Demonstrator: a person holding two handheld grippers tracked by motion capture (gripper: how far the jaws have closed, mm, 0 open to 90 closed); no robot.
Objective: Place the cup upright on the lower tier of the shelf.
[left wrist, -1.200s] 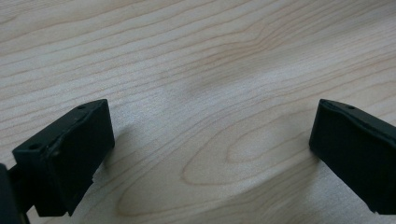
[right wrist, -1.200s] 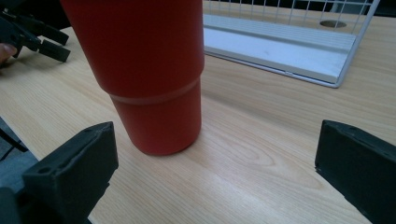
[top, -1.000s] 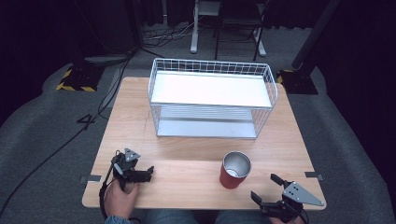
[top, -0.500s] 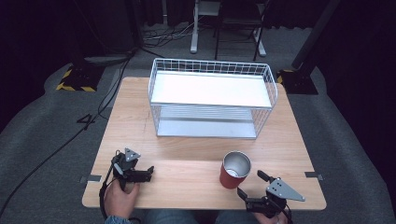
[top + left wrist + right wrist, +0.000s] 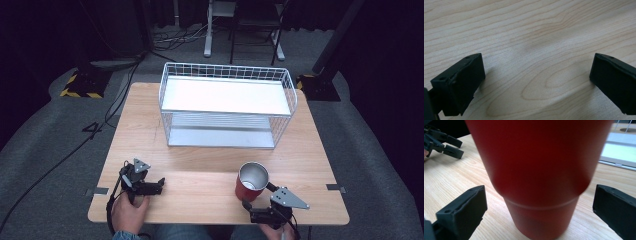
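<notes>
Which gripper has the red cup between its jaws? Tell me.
The right gripper: its open jaws stand either side of the red cup, not yet touching it. The left gripper is open over bare table, far from the cup.

Wooden table (image 5: pixel 210 165) bearing a wire rack (image 5: pixel 227 105) and, apparently upright, a red cup (image 5: pixel 251 181).

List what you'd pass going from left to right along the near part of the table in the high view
Left gripper held in a hand → red cup standing upright on the wooden table → right gripper, its jaws open on either side of the cup's base.
</notes>
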